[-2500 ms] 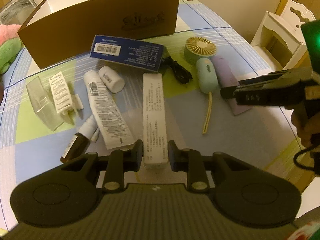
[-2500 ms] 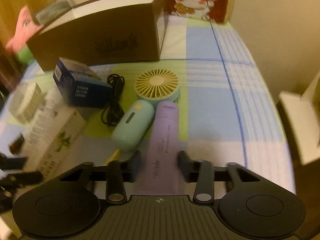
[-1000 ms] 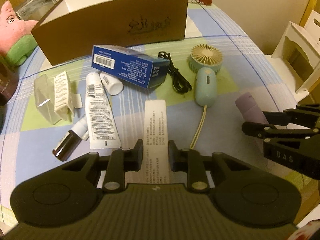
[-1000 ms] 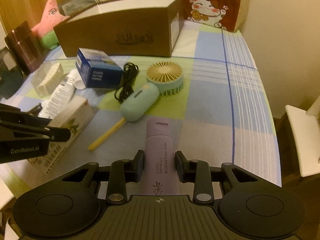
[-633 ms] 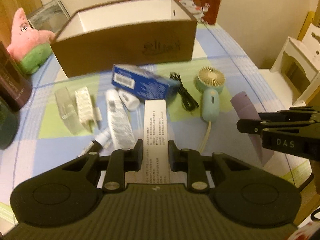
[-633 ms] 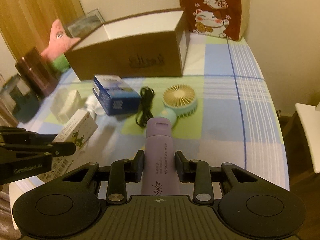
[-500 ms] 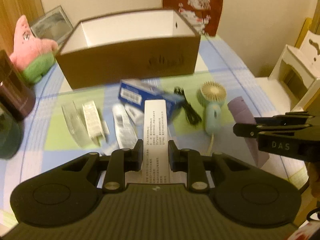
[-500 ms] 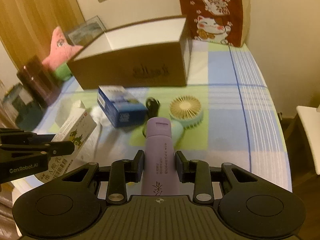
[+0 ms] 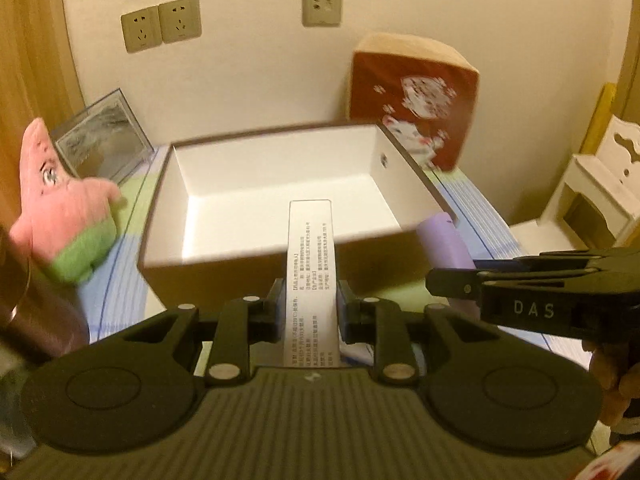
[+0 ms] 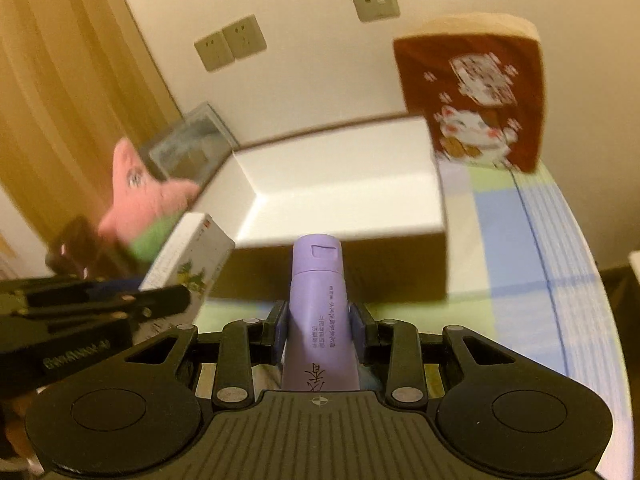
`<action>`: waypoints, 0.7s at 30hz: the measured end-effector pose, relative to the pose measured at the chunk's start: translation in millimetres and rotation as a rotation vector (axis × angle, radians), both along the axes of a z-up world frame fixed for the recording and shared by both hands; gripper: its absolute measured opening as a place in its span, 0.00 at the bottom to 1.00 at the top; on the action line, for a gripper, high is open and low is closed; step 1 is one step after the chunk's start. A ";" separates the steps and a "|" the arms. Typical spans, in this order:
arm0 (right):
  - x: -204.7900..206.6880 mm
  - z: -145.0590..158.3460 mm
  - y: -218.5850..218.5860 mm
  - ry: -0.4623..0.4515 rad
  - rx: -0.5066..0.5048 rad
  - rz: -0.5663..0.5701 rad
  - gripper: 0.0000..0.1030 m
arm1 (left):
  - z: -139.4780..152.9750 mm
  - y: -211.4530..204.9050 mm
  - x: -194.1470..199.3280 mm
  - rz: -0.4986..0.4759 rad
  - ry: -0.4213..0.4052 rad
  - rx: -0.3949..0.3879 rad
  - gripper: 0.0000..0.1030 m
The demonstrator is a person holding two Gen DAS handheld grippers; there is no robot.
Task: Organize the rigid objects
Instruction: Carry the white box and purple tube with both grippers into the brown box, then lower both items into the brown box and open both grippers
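left fingers (image 9: 308, 312) clamp flat white carton (image 9: 311, 264) | right fingers (image 10: 318, 330) clamp smooth lilac tube (image 10: 318, 300)

Dim amber light, motion blur — fisheye-warped edges

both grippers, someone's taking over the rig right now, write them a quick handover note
Left gripper: shut on the long white carton, held off the table, far end over the near wall of the brown storage box.
Right gripper: shut on the purple tube, also in the air, cap pointing at the same box.
Box: open top, white inside, nothing in the part that shows. It stands on the checked tablecloth.
Done: both items picked up and brought to the box.
Left: put both in and release. Other items on the table are out of view now.
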State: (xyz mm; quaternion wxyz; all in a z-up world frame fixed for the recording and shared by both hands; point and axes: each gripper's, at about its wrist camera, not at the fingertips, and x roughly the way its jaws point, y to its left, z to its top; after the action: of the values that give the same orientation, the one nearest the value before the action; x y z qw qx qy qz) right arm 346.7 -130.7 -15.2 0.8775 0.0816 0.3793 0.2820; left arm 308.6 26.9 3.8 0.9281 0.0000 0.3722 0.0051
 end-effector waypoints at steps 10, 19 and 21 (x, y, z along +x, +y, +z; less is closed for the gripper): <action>90.8 5.3 56.0 -0.004 0.027 -0.036 0.32 | -1.0 49.4 96.1 0.037 -0.007 -0.031 0.22; 147.8 -27.0 75.1 0.043 -0.023 -0.111 0.32 | -31.5 69.1 155.1 0.059 0.043 -0.062 0.22; 156.4 -36.1 78.1 0.059 -0.042 -0.121 0.32 | -38.8 68.0 163.9 0.052 0.049 -0.068 0.22</action>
State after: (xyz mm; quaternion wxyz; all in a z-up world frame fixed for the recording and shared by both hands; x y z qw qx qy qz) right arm 503.0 -52.6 -51.3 0.8830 0.0942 0.4049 0.2180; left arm 472.5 94.9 -35.0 0.9177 -0.0412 0.3948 0.0162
